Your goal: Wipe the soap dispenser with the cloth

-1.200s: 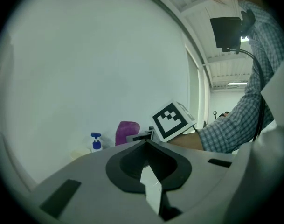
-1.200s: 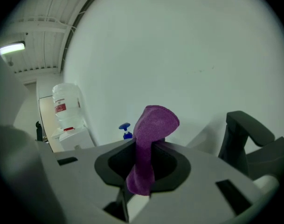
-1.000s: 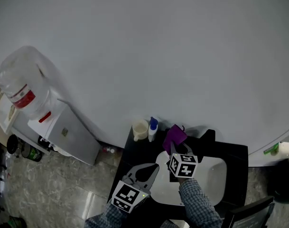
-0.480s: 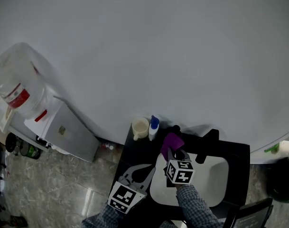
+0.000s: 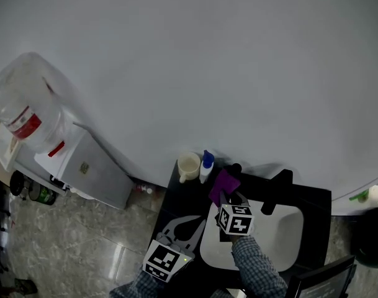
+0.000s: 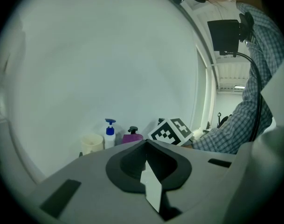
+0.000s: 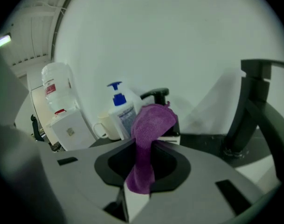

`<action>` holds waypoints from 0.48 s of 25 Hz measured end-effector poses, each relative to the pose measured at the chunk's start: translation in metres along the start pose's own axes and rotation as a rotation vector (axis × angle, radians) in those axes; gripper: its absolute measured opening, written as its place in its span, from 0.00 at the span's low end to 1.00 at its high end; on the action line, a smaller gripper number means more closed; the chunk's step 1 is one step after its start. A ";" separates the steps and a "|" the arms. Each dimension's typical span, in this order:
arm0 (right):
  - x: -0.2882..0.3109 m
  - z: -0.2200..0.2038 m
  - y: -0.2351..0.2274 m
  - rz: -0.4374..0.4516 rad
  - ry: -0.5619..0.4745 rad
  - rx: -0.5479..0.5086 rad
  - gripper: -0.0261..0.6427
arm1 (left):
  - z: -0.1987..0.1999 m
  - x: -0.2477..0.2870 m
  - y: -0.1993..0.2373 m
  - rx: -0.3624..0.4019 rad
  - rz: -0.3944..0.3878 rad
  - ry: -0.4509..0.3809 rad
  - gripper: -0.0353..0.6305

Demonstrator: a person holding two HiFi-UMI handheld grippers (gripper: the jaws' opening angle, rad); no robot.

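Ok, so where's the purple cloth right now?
In the head view the purple cloth is pinched in the right gripper, close by the black-pump soap dispenser, just right of the blue-pump bottle.

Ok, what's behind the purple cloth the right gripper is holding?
A dispenser's black pump head pokes out behind the cloth; its body is mostly covered. A blue-pump bottle stands beside it.

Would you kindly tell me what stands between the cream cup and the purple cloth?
A white bottle with a blue pump stands between the cup and the cloth, seen in the head view and the left gripper view.
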State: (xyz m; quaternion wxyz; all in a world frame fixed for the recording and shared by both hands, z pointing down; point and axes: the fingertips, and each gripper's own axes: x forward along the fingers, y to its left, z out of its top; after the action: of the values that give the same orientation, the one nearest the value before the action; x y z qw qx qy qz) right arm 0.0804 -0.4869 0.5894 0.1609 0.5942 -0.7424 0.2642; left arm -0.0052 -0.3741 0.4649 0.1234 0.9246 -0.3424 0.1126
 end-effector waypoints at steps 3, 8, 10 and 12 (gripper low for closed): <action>0.002 -0.021 -0.023 -0.051 0.040 0.062 0.16 | -0.001 -0.002 0.003 -0.010 0.006 -0.005 0.06; -0.011 -0.028 -0.042 -0.104 0.063 0.100 0.16 | -0.002 0.002 0.004 -0.018 0.002 -0.009 0.06; -0.023 -0.014 -0.032 -0.076 0.033 0.070 0.16 | 0.000 0.005 0.002 -0.011 -0.006 -0.013 0.06; -0.042 0.012 -0.018 -0.028 -0.035 0.065 0.16 | 0.006 0.009 -0.002 -0.003 -0.019 -0.020 0.06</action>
State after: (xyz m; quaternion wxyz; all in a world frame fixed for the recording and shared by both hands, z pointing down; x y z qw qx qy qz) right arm 0.1086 -0.4628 0.5602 0.1323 0.6139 -0.7279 0.2755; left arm 0.0036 -0.3800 0.4618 0.1224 0.9286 -0.3352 0.1015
